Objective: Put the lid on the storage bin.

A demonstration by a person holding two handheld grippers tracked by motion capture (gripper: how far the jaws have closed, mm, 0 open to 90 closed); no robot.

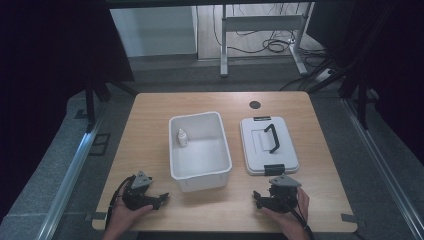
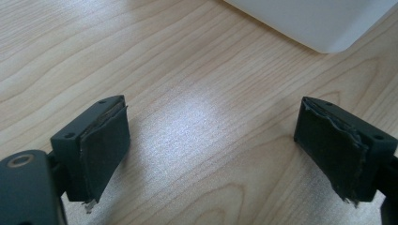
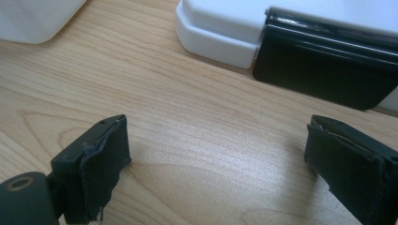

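A white open bin (image 1: 223,167) stands mid-table with a small white bottle (image 1: 182,138) upright inside at its left wall. To its right lies the bin's lid (image 1: 255,150), flat, with a black handle (image 1: 272,137) and black latches. My left gripper (image 1: 161,198) rests on the table near the front left, open, nothing between its pads (image 2: 105,150); a corner of the bin (image 2: 328,28) lies ahead of it. My right gripper (image 1: 257,196) rests at the front right, open and empty, its pads (image 3: 105,166) wide apart, facing the lid's near corner (image 3: 211,42) and latch (image 3: 324,70).
The wooden table (image 1: 150,130) has a dark round grommet (image 1: 255,104) near its far edge. Bare wood lies between each gripper and the bin. Beyond the table are a desk frame (image 1: 260,25), cables on the floor and black curtains at both sides.
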